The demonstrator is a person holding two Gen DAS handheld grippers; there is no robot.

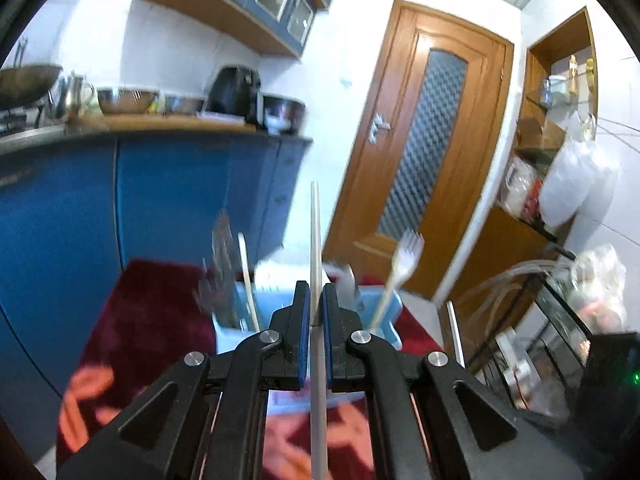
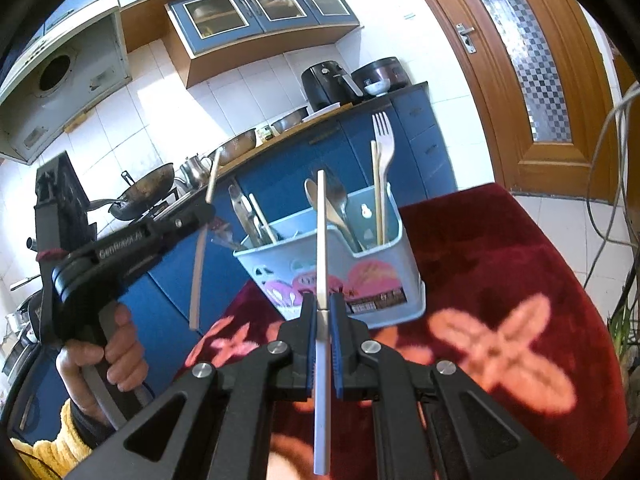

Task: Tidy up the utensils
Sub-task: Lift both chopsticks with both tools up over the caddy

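Above the pale blue utensil caddy (image 2: 332, 268), each gripper, left (image 1: 316, 300) and right (image 2: 323, 312), clamps one chopstick (image 2: 321, 240); lower both tips-first into the compartment holding the fork (image 2: 383, 136).

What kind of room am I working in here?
Almost certainly a home kitchen: a wok sits on a stove under a range hood, blue cabinets hang on a tiled wall, and an air fryer stands on the counter behind the utensil caddy.
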